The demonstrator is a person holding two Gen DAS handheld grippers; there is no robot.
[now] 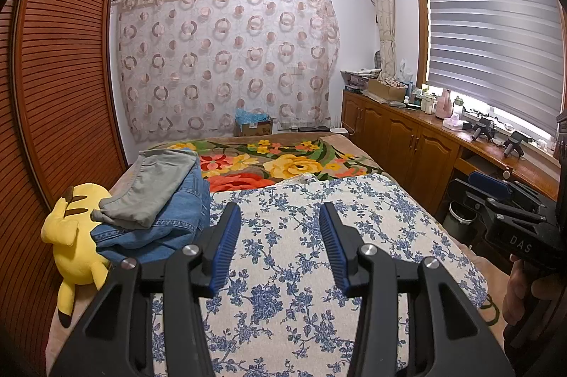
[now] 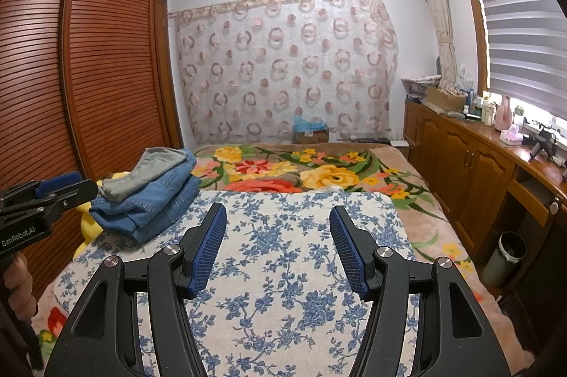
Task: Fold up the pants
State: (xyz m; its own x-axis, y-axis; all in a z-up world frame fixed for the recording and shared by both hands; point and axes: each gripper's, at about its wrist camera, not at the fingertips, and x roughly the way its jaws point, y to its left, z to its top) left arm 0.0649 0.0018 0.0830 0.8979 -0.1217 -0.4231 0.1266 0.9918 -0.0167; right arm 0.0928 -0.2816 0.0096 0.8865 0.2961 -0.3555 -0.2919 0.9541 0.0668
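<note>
A stack of folded pants lies at the bed's left side: grey-green pants on top of blue jeans. The same stack shows in the right wrist view, grey pants over jeans. My left gripper is open and empty above the blue-flowered white mat, just right of the stack. My right gripper is open and empty over the same mat. Each gripper shows at the edge of the other's view: the right one, the left one.
A yellow plush toy lies left of the stack by the wooden wardrobe. A bright flowered blanket covers the far bed. Wooden cabinets with clutter run along the right under the window. A bin stands beside the bed.
</note>
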